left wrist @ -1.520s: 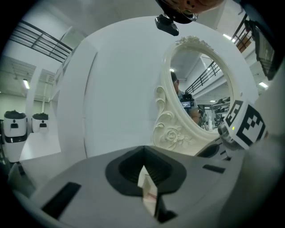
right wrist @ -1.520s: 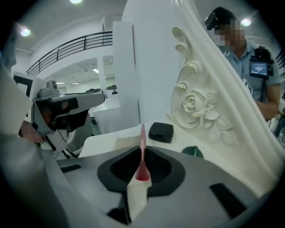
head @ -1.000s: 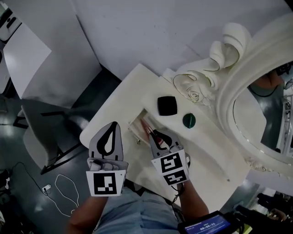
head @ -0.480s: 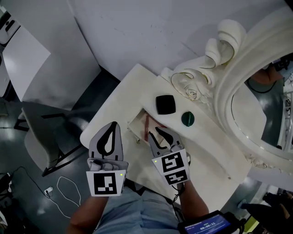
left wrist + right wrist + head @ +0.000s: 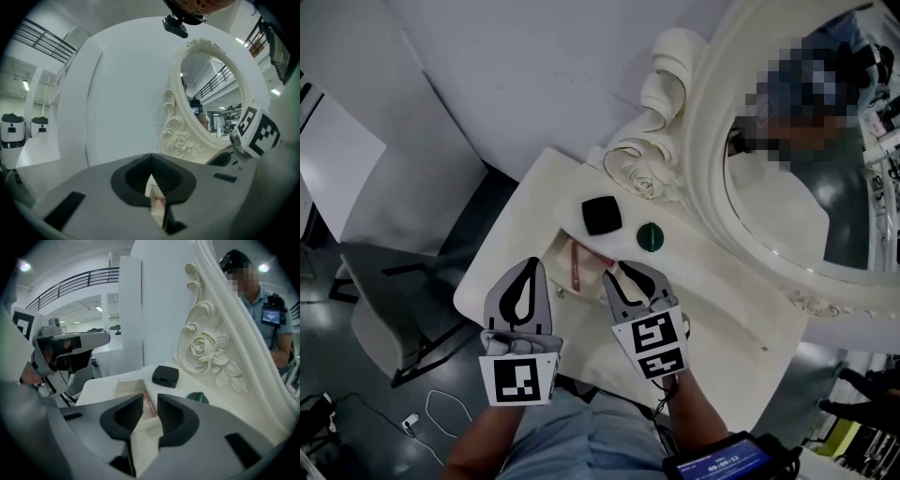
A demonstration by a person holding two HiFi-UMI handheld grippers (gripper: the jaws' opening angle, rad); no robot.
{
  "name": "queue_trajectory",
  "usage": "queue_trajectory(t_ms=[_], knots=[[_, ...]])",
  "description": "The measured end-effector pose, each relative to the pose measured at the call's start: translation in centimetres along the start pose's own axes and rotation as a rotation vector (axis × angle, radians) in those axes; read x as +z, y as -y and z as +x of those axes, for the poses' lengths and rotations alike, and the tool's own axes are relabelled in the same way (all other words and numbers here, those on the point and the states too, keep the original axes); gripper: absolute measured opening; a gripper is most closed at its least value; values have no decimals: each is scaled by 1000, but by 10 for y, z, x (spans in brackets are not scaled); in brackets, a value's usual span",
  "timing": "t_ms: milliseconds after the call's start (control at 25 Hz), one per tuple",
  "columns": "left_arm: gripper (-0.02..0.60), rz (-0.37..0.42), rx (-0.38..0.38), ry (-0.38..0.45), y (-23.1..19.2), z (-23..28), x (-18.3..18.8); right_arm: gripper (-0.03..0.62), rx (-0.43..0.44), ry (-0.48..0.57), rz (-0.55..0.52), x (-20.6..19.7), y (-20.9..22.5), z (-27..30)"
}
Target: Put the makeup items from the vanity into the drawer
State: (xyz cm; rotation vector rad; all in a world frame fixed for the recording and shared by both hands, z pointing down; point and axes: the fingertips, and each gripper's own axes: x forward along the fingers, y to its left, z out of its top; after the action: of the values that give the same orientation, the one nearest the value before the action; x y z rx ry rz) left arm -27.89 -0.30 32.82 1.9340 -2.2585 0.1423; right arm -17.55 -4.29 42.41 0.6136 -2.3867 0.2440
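A slim red-pink makeup stick (image 5: 575,265) lies in the open drawer (image 5: 555,255) of the white vanity (image 5: 722,305). On the top behind the drawer sit a black square compact (image 5: 601,215) and a round dark-green item (image 5: 650,236). My right gripper (image 5: 635,278) hovers just before the drawer. Its jaws have just been opening and stand a little apart, with nothing between them. In the right gripper view the compact (image 5: 165,375) and the green item (image 5: 198,397) lie beyond the jaws. My left gripper (image 5: 523,284) hangs to the left of the drawer, tips together and empty.
A large oval mirror (image 5: 787,169) in a carved white frame with a rose (image 5: 642,178) rises behind the vanity top and reflects a person. A white panel (image 5: 337,159) and a chair (image 5: 384,300) stand on the dark floor to the left, near a cable (image 5: 441,412).
The red stick left my right gripper's jaws and now lies in the drawer. Both grippers rose and drew back slightly. The head view swung toward the mirror.
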Motion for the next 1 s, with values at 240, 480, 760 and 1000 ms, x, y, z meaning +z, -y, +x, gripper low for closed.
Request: queue_trajectory(t_ms=[240, 480, 760, 1000], knots=[[-2, 1, -57, 5, 25, 12, 6, 94, -104, 20, 49, -1, 45, -17], [-2, 6, -74, -26, 29, 27, 2, 94, -175, 0, 91, -7, 81, -13], [-2, -3, -73, -70, 21, 47, -9, 95, -185, -41, 113, -13, 94, 8], [-2, -10, -68, -87, 15, 53, -17, 82, -179, -49, 132, -17, 95, 11]])
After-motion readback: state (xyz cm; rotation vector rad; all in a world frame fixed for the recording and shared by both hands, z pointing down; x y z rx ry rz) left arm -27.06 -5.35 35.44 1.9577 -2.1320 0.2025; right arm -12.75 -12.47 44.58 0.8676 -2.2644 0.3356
